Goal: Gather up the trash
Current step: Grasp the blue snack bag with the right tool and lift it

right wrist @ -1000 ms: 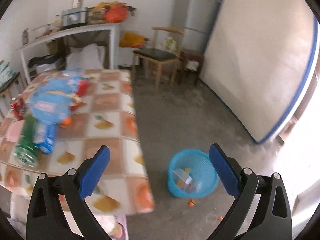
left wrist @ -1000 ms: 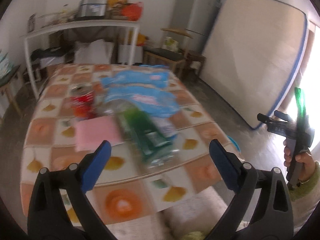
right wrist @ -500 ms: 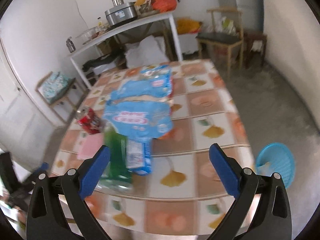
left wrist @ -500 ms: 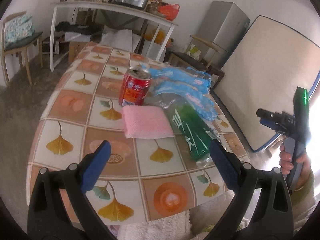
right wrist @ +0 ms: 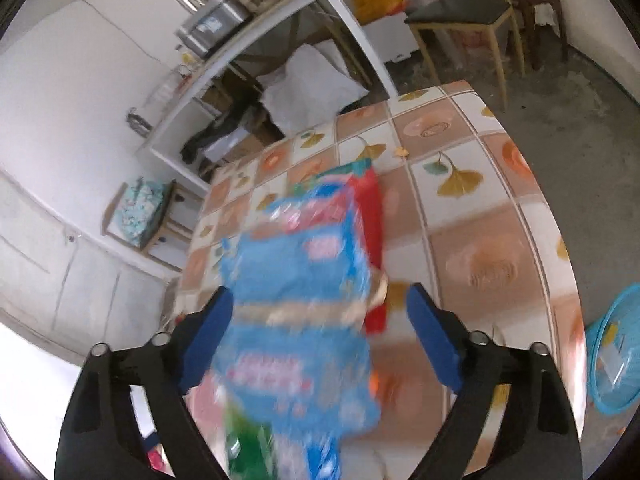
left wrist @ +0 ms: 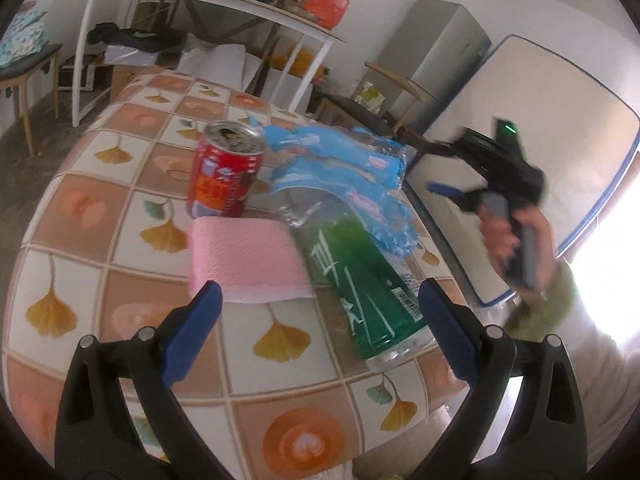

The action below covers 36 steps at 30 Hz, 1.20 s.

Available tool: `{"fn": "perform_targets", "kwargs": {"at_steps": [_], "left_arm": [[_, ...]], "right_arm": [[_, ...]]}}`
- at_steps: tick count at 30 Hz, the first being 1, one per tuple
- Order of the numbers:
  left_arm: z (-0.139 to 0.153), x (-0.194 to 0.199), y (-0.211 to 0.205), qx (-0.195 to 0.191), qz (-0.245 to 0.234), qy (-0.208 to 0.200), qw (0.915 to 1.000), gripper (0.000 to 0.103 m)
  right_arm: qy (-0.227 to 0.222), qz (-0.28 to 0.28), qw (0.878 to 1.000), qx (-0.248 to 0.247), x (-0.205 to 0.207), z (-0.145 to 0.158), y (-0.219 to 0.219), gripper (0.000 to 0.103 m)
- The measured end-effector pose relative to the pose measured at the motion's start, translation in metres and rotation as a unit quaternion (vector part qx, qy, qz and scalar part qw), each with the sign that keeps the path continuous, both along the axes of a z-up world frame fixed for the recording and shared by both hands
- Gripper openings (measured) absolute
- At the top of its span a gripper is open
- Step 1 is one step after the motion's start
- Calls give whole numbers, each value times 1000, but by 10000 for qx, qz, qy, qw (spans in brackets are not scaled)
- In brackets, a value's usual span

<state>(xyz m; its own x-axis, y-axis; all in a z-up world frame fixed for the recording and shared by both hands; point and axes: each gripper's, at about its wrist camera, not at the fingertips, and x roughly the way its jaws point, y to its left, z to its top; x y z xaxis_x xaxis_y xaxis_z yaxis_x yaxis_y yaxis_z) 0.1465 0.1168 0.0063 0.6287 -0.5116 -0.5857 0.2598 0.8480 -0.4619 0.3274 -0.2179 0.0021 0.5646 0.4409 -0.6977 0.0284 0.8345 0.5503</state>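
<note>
Right gripper closes in on table trash

Its jaws, just narrowing, straddle the blue wrapper without pinching; left gripper hangs open, empty. A hasty squeeze could shove the slick wrapper aside.

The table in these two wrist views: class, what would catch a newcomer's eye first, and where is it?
Crumpled blue plastic wrappers fill the middle of the right wrist view, between the open right gripper fingers. A red drink can stands behind a pink sponge, beside a green bottle lying down. A blue basket sits on the floor.
</note>
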Motion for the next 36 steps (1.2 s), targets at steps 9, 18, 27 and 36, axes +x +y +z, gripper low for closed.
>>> {"fn": "perform_targets", "kwargs": {"at_steps": [9,18,27,36], "left_arm": [[-3,7,-29,200,-311,-116,9993,95],[2,10,-41,205,-388,-290,9986,95],[12,-9,-31,120,-287,-503,9983,95],[14,-39,18,-193,163,-443,9987,95]], "right_arm": [[448,87,9990,-24,47,-31,4,28],[-248,529,9978,325,-1,16,15,4],[-768,1458,9799,1124,-69,74,48,3],[-1087,2451,9469,1774,-149,99,104,3]]}}
